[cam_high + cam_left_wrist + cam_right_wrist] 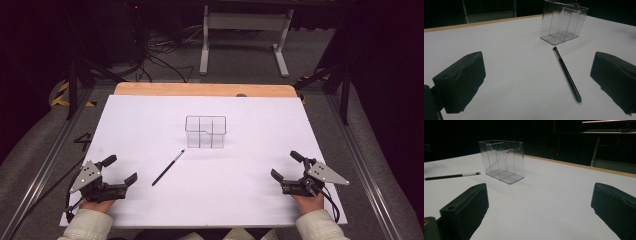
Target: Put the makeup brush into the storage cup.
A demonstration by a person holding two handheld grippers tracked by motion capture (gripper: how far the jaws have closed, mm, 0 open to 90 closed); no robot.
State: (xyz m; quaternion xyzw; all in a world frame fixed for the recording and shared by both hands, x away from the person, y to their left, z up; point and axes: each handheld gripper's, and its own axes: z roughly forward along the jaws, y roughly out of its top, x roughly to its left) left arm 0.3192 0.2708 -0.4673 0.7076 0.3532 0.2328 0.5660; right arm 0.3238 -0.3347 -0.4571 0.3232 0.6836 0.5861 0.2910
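- One left tool (120, 170) is held low over the white tabletop (250, 165) at its near left corner, jaws spread wide, nothing between them.
- One black brush (168, 168) is laid flat, just right of that tool, apart from it.
- One clear organizer (205, 132) is stood upright beyond the brush; three compartments are counted.
- One right tool (286, 166) is held at the near right, jaws likewise apart and empty.

Brush (168, 168) before clear organizer (205, 132)

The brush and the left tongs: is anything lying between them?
Nothing: in the high view only bare white table separates the left tongs from the brush.
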